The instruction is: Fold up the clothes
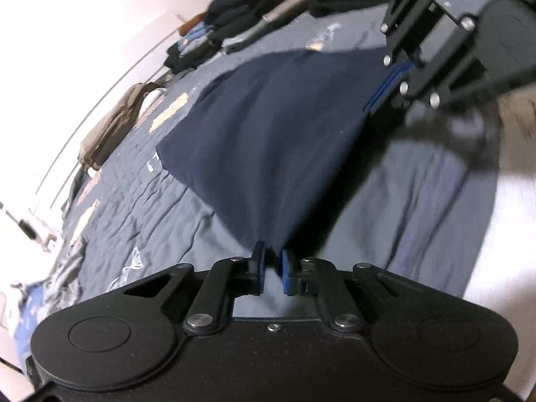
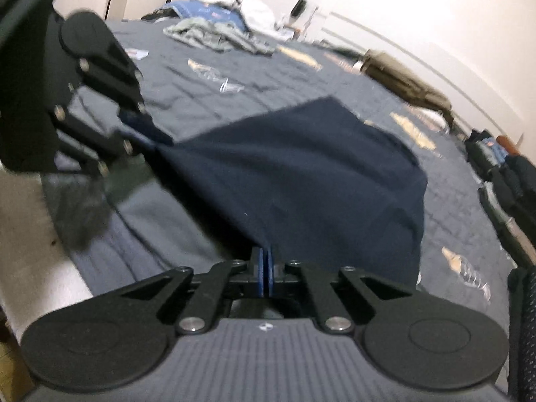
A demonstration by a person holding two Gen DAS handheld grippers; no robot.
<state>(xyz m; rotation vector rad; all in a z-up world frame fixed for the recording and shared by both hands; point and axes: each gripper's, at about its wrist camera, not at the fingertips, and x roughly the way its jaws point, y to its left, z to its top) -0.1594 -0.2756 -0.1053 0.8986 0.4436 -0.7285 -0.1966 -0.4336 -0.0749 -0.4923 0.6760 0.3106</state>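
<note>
A navy garment (image 1: 281, 127) hangs stretched over the bed between both grippers, its far part resting on the quilt. In the left wrist view my left gripper (image 1: 273, 268) pinches one near corner, a bunch of cloth between its blue pads. My right gripper (image 1: 380, 98) holds the other corner at the upper right. In the right wrist view the right gripper (image 2: 266, 269) is shut tight on the navy garment (image 2: 301, 174), and the left gripper (image 2: 145, 130) grips its edge at the left.
A blue-grey quilt (image 1: 134, 207) covers the bed. Folded dark clothes (image 1: 234, 23) are stacked along one side, an olive garment (image 2: 405, 78) lies by the wall, and a loose clothes pile (image 2: 217, 33) sits at the far end. The bed's edge (image 1: 482, 221) runs beside the grippers.
</note>
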